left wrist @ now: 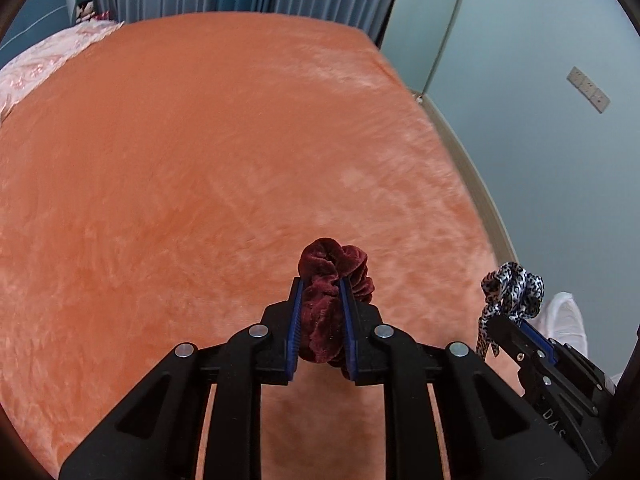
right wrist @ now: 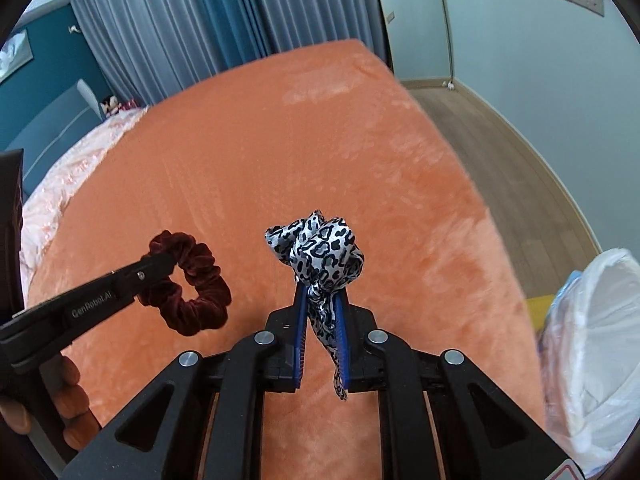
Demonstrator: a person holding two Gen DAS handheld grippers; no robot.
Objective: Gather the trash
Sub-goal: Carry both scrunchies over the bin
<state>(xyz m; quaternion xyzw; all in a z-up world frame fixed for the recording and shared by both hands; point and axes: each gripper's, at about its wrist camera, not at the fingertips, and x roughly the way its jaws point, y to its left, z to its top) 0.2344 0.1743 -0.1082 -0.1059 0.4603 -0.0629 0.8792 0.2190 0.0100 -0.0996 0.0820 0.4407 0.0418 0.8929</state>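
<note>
My left gripper [left wrist: 320,286] is shut on a dark red velvet scrunchie [left wrist: 332,276] and holds it above the orange bed cover [left wrist: 200,160]. The same scrunchie shows in the right wrist view [right wrist: 196,292], hanging from the left gripper [right wrist: 160,266]. My right gripper [right wrist: 322,292] is shut on a leopard-print satin scrunchie [right wrist: 320,256], its tail dangling between the fingers. It also shows at the right of the left wrist view [left wrist: 512,288], held by the right gripper [left wrist: 508,318].
A bin lined with a white plastic bag [right wrist: 592,352] stands on the floor to the right of the bed. A pale pink quilt [right wrist: 60,200] lies at the bed's left. Curtains [right wrist: 180,28] hang behind. Wooden floor [right wrist: 520,168] runs along the right wall.
</note>
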